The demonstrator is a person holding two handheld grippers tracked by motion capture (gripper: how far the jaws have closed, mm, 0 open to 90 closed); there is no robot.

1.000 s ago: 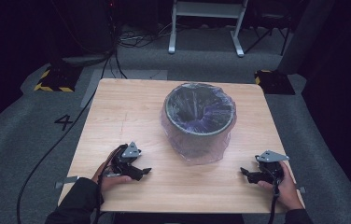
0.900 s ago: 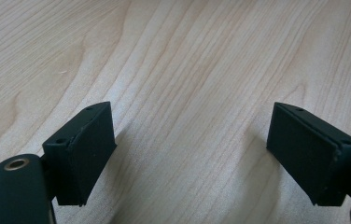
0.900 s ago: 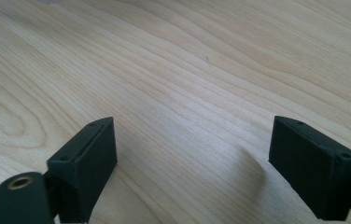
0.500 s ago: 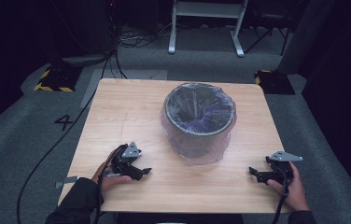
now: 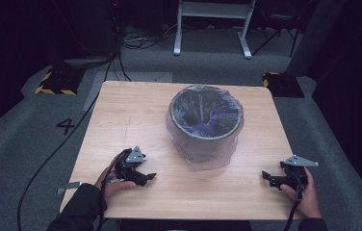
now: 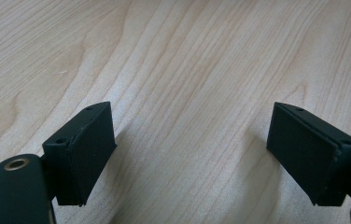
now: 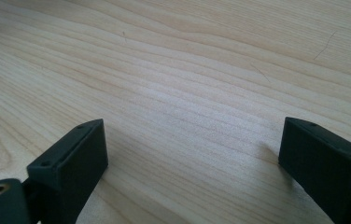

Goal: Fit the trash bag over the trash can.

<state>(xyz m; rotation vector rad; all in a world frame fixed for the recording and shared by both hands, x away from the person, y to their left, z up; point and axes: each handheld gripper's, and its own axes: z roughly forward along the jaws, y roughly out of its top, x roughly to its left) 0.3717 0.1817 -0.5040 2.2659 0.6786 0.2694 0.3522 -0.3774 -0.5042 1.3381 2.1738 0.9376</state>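
Note:
A dark round bin (image 5: 203,147) lined with a clear plastic bag stands upright in the middle of the wooden table (image 5: 131,115). My left gripper (image 5: 149,177) rests low at the near left, held by a hand, jaws pointing right toward the bin's base. Its jaws stand wide apart over bare wood (image 6: 192,149). My right gripper (image 5: 267,177) sits at the near right corner, pointing left. Its jaws have just been opening and stand wide with nothing between them (image 7: 192,158). Both grippers are well apart from the bin.
Bare wood lies on both sides of the bin and along the front edge. On the grey floor are a painted "4" (image 5: 66,126), black cables (image 5: 49,159), two yellow-and-black striped blocks (image 5: 54,83) and a white metal frame (image 5: 213,29) behind the table.
The right hand has slid its gripper to the right, nearer the table's right corner. The left gripper and the bin have not moved.

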